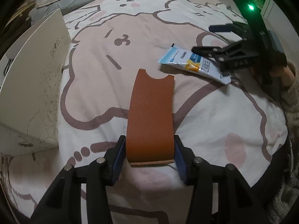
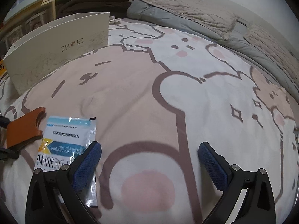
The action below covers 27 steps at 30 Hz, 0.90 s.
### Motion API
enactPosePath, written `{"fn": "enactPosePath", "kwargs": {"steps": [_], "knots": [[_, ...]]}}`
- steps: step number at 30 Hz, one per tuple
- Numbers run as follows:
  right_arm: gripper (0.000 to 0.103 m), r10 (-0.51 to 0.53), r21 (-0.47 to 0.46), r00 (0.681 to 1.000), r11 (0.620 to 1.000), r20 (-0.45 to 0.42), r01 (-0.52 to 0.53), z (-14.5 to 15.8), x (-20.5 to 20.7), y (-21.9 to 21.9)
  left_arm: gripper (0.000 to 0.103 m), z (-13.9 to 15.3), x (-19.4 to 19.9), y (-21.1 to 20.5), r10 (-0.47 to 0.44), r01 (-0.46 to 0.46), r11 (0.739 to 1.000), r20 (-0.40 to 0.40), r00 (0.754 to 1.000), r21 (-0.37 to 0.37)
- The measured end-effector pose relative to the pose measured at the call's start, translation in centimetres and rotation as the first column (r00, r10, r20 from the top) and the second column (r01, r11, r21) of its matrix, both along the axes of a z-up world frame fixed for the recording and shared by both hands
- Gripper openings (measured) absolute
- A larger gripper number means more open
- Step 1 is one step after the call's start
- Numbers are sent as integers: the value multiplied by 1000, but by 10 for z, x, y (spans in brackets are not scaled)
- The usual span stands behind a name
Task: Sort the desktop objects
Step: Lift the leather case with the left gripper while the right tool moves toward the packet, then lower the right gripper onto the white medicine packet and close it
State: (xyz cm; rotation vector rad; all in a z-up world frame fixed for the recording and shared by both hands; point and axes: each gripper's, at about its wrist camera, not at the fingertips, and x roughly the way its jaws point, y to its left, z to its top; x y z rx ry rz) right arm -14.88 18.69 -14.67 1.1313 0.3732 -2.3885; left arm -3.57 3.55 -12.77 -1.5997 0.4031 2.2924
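Note:
An orange leather case sticks out forward between the blue pads of my left gripper, which sit against its two long edges and hold it tilted over the bed. The same case shows at the left edge of the right wrist view. A white and blue foil packet lies flat on the bedspread to the right of the case. My right gripper hovers open with nothing between its pads; its left finger overlaps the packet. From the left wrist view, the right gripper stands wide over the packet's far end.
A beige shoe box marked "SHOES" stands at the left on the bed. The cartoon-print bedspread fills the middle. A grey and beige quilt lies bunched at the back. A person's hand and fuzzy sleeve are at the right.

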Motion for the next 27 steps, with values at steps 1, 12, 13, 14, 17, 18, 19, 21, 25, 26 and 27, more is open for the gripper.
{"fn": "enactPosePath", "kwargs": {"steps": [1,12,13,14,17,18,19,21,25,26,27], "knots": [[103,-8,-12,1000,1000,10,8,0,3,2,56,1,-1,0,-9,9,1000,0,1000,4],[103,-117,-75,993,991,-24,115,15,46,13,66,-4,-28,-30,-59,68,990,-79,995,120],[103,-118,-85,992,990,-37,115,19,52,14,66,-3,-23,-32,-59,69,990,-84,995,125],[103,-115,-98,992,989,-43,110,23,56,14,66,-2,-16,-33,-65,75,989,-86,994,124],[103,-83,-115,995,991,-62,75,33,72,5,66,-1,-7,-36,-91,100,991,-99,991,94],[103,-75,-100,995,993,-73,67,35,76,0,66,-1,-6,-38,-91,100,991,-106,990,84],[103,-68,-76,994,995,-86,61,36,80,-7,66,1,-5,-39,-84,92,993,-113,990,73],[103,-48,-19,993,999,-111,47,37,86,-21,66,-1,-14,-46,-53,60,997,-119,991,51],[103,41,37,991,999,-128,-37,38,97,-48,66,1,-20,-61,4,5,998,-119,993,67],[103,63,50,990,997,-124,-57,37,98,-54,66,1,-21,-64,13,-4,997,-117,993,80],[103,81,57,990,996,-113,-75,36,98,-59,66,1,-23,-66,20,-9,995,-114,993,97]]}}
